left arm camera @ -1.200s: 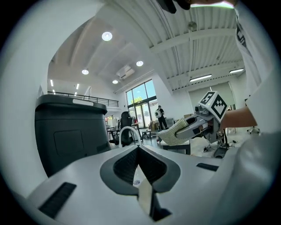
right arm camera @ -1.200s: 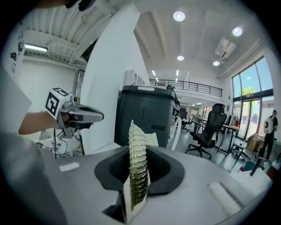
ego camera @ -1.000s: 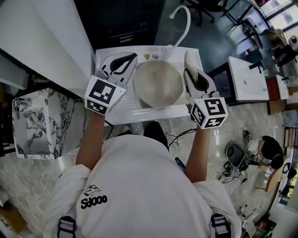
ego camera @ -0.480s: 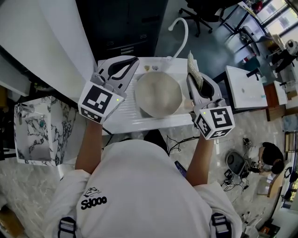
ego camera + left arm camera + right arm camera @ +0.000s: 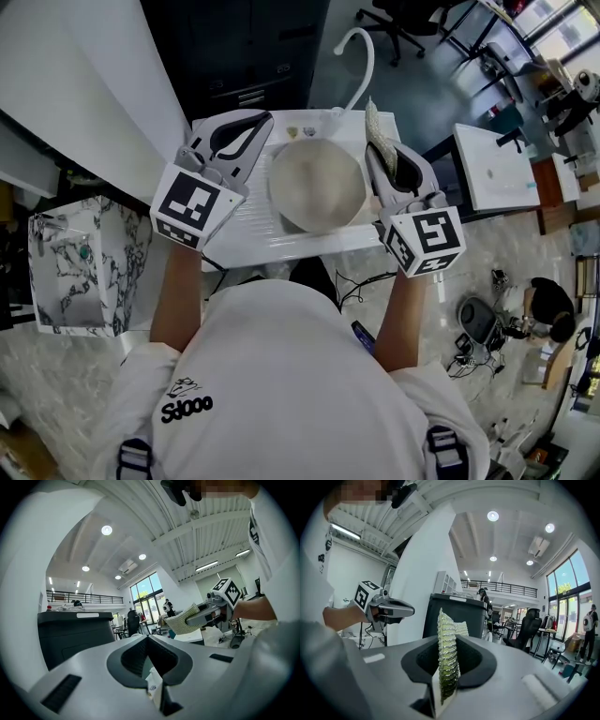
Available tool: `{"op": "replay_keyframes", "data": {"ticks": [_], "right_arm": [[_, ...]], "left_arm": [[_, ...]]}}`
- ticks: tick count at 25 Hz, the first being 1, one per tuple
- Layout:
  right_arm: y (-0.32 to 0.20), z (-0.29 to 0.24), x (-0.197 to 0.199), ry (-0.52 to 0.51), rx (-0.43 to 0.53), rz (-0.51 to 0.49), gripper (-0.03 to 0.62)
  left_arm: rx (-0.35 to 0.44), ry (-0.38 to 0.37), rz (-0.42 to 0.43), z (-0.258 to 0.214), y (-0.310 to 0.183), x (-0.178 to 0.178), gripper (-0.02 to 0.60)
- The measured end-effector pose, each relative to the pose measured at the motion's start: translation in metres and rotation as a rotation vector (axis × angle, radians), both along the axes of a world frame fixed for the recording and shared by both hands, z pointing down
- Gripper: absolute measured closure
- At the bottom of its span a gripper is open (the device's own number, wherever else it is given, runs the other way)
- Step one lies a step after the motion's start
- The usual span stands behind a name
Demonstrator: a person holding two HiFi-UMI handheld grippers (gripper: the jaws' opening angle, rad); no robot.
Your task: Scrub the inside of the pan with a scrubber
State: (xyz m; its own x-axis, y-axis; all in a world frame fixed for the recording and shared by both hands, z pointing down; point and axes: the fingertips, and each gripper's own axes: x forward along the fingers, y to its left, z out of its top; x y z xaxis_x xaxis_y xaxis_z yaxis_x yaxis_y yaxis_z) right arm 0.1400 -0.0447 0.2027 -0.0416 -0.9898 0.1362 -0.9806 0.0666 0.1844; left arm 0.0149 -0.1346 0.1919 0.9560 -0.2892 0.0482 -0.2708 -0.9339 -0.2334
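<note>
White printed T-shirt (image 5: 281,375); grey left claw (image 5: 266,119) and right claw (image 5: 372,148) bear marker cubes (image 5: 192,204).

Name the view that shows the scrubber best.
Right gripper view: the scrubber stands close, edge-on, clamped in the right gripper. Left gripper view shows its broad face, small and distant. Head view shows only its protruding end.

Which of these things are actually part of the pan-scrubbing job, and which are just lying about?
Part of the job:
- pan, sitting in the white sink
- scrubber, clamped in the right gripper
- left gripper, shut and empty beside the pan

Just lying about:
- marble-patterned box
- white table
- office chair
</note>
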Motion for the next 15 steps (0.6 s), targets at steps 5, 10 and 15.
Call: {"op": "replay_keyframes", "data": {"ticks": [5, 10, 15], "right_arm": [[-0.004, 0.004, 0.0, -0.013, -0.005, -0.006, 0.52], [-0.005, 0.006, 0.001, -0.033, -0.004, -0.006, 0.52], [-0.009, 0.012, 0.002, -0.032, -0.015, -0.001, 0.522]], "left_arm": [[-0.015, -0.018, -0.013, 0.011, -0.006, -0.003, 0.577], [-0.054, -0.028, 0.001, 0.018, -0.007, 0.0, 0.577], [-0.063, -0.028, 0.003, 0.022, -0.009, 0.003, 0.577]]}}
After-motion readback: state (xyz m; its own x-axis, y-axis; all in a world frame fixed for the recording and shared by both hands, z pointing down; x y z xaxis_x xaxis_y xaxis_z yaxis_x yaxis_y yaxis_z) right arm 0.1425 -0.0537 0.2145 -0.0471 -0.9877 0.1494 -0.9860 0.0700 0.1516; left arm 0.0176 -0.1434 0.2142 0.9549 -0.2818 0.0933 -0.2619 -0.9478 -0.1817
